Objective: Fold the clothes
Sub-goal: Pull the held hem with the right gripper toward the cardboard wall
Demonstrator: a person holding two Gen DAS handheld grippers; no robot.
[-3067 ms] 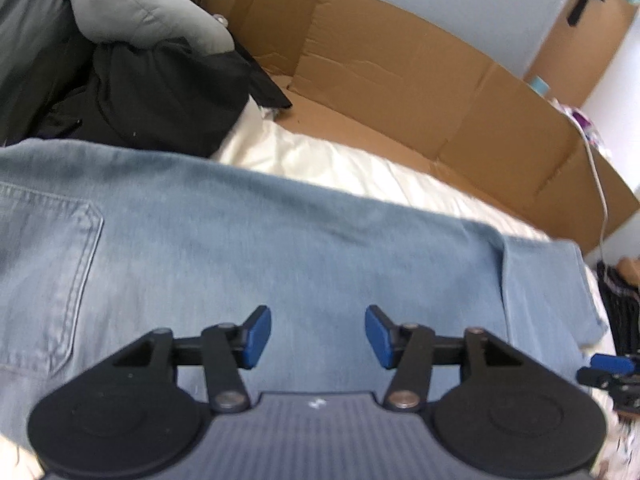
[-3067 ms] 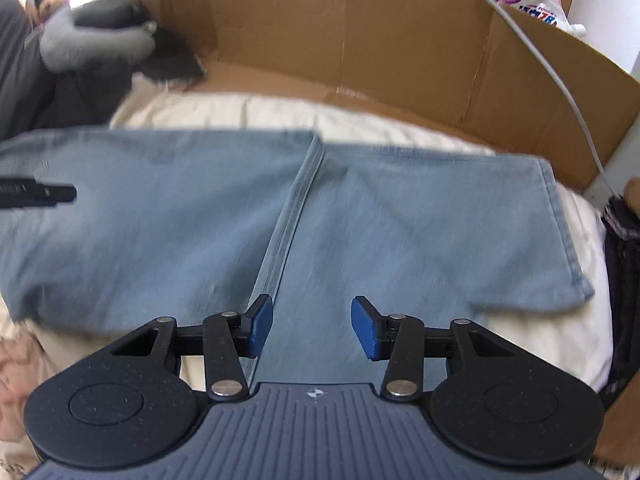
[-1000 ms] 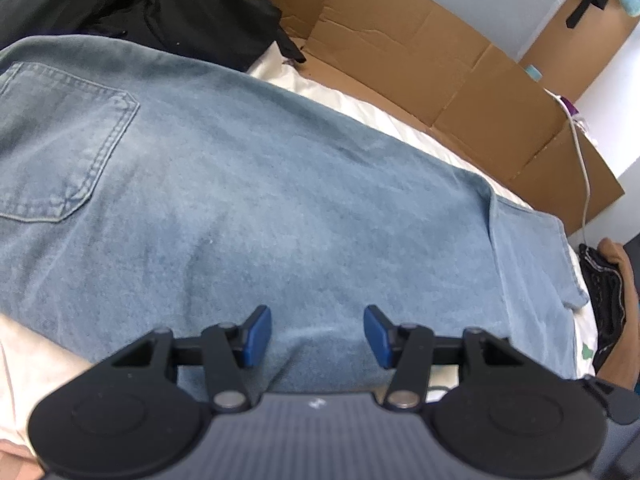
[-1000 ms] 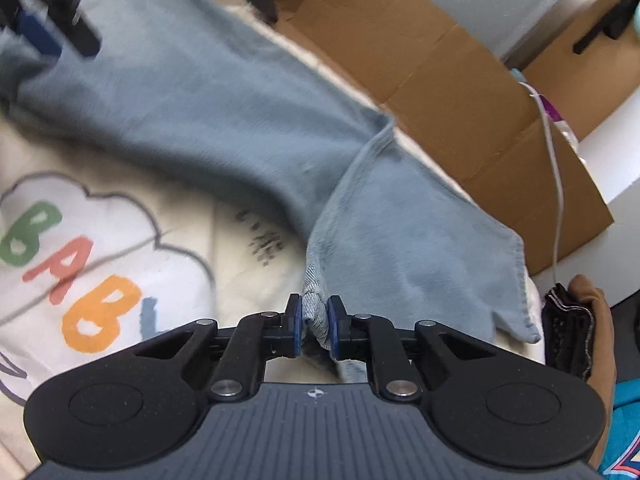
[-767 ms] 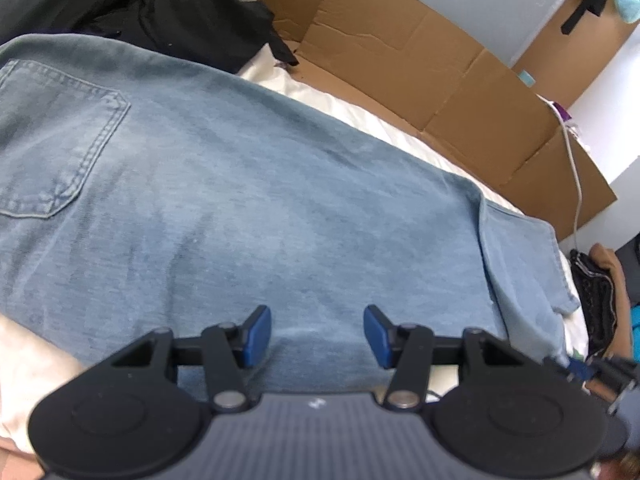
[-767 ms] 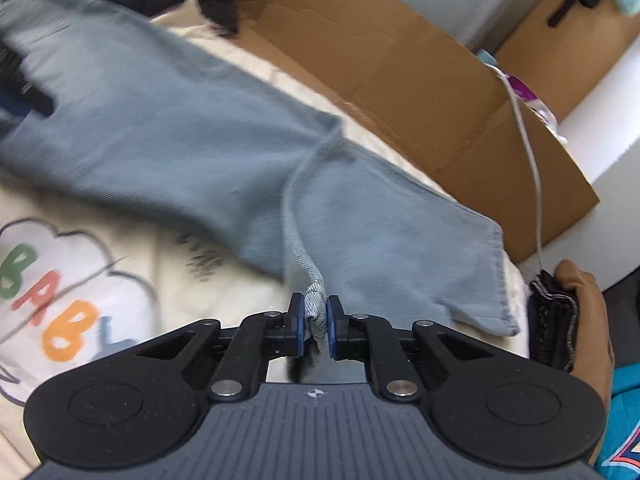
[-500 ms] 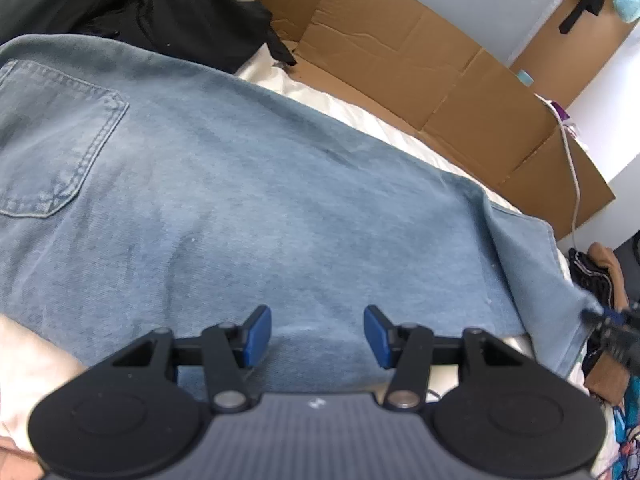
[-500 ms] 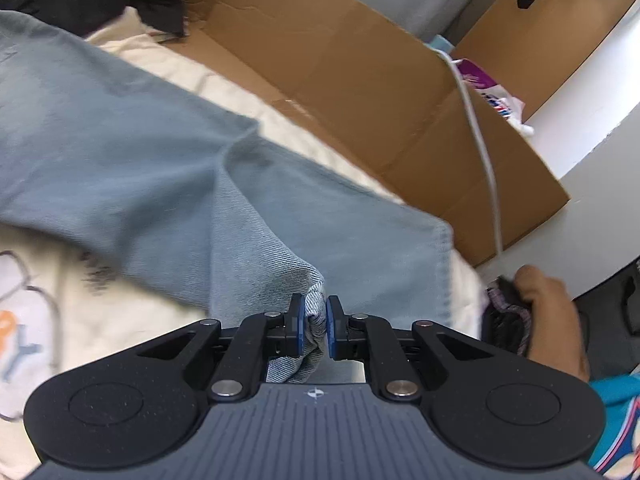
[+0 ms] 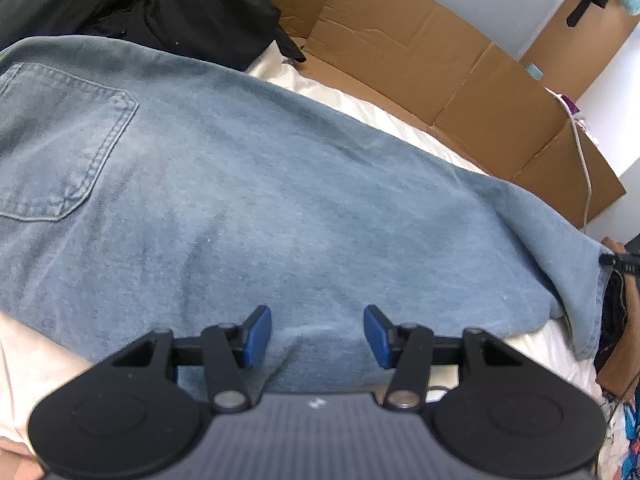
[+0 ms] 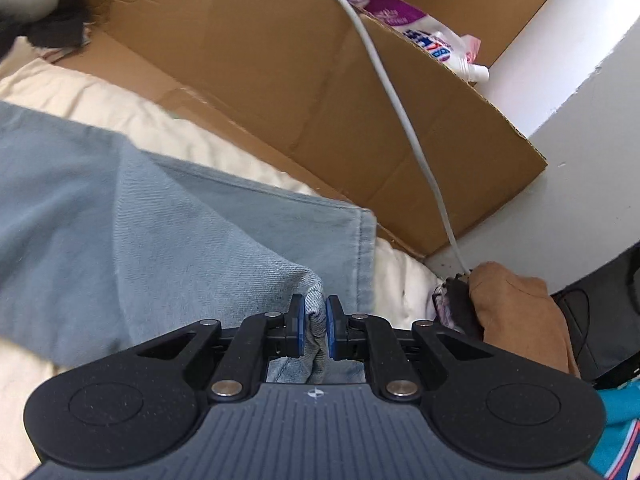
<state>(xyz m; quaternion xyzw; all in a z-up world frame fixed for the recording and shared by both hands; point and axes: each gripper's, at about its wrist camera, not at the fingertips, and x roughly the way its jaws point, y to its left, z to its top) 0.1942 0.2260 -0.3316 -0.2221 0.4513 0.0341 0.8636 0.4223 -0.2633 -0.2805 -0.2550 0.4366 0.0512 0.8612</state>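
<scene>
Since the earlier frames the right gripper point(image 10: 316, 330) has carried the leg end of the jeans point(image 9: 280, 200) out toward the right side of the bed point(image 10: 80, 92), so the folded-back flap that lay over the leg is now drawn out nearly straight; the left gripper point(image 9: 318, 336) has hardly shifted.

The right gripper's fingers are clenched on a bunch of denim near the hem point(image 10: 366, 256), the cloth pinched between the blue pads point(image 10: 296, 326) and rising up between them. The left gripper's fingers are spread apart and empty, hovering just over the near edge of the jeans at about mid-leg.

The jeans lie flat on the bed, seat side up with a back pocket point(image 9: 60, 144) showing at the far left, and their long axis runs left to right, across both grippers' line of sight. The cardboard point(image 10: 280, 92) stands behind the bed's far edge, and a white cable point(image 10: 400, 120) hangs over it.

What matters next: the held hem is at the right end, the waist is well away to the left, and the open left gripper sits between them. A lengthwise fold would likely mean the right gripper sweeping the hem leftward over the leg toward the pocket.
</scene>
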